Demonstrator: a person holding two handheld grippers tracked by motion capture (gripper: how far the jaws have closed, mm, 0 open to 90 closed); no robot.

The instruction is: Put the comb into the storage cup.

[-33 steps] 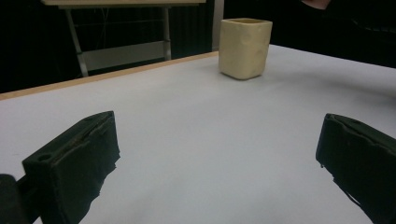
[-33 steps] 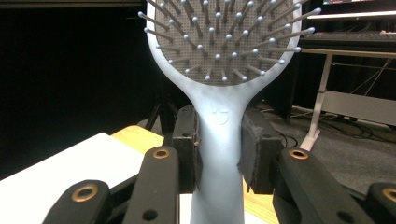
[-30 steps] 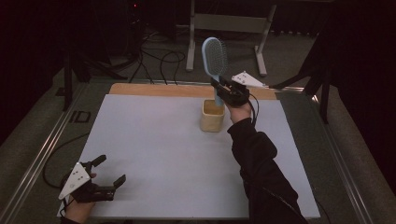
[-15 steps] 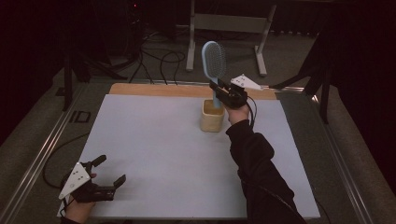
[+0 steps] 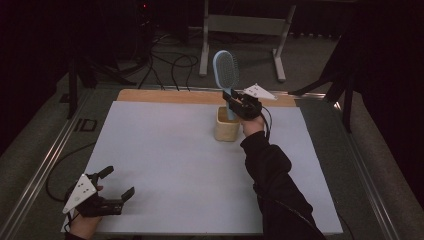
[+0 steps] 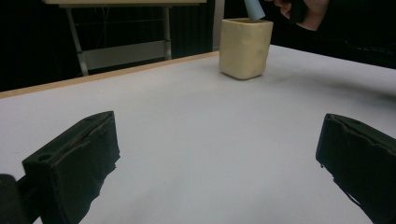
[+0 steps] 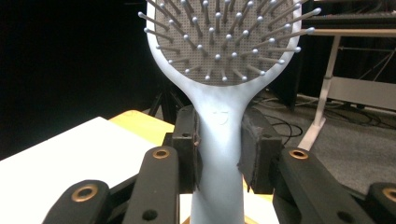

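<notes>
At frame centre-top, the hairbrush [image 5: 226, 70] is clamped by the right gripper [image 5: 239, 104]; the handle should be kept vertical over the cup [image 5: 226, 124]. The left gripper [image 5: 107, 192] rests open, lower left.

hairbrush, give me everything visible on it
The hairbrush is pale blue, looks plastic, with an oval paddle head, a perforated pad and ball-tipped bristles. It stands upright, head up. The right gripper is shut on its handle just below the head, one of the fingers on each side. Its lower handle goes down into the beige cup at the far side of the white table.
</notes>
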